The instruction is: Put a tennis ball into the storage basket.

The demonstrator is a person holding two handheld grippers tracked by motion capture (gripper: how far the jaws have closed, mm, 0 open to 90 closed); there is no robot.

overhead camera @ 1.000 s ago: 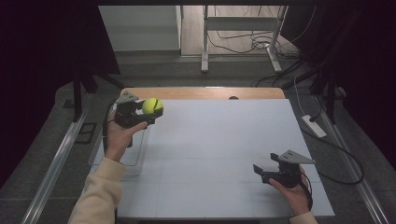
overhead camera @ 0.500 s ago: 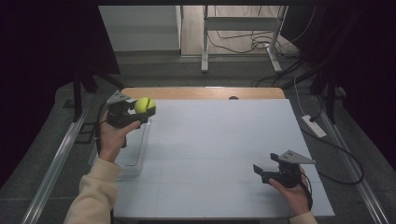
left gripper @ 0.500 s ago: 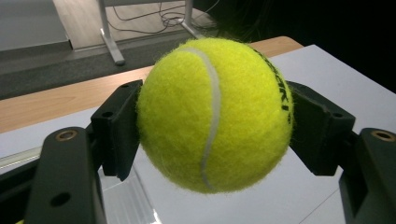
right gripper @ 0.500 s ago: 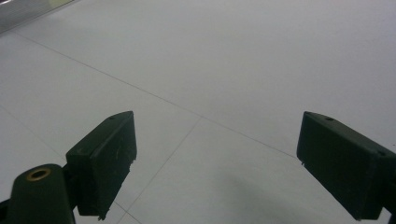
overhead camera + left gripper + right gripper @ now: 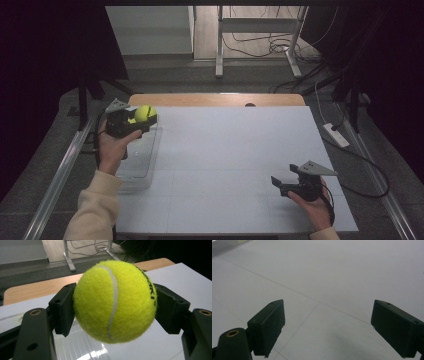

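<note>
Tennis ball [image 5: 145, 113], seen from the high view, sits clamped in the left gripper [image 5: 134, 120] at the table's far left, held in the air just above the far end of a clear plastic bin [image 5: 136, 170] that lies along the white table [image 5: 235, 160]'s left edge. To my eye the job is dropping it into that bin, so the hand should come back over the bin's middle and go low before letting go, or the ball will bounce out. The right gripper [image 5: 286, 184] rests near the front right corner, well apart.

From the left gripper view, both black jaws squeeze the ball [image 5: 115, 301] at its widest, a sound hold.

From the right gripper view, the jaws stand wide with nothing between them over bare table [image 5: 337, 272].
</note>
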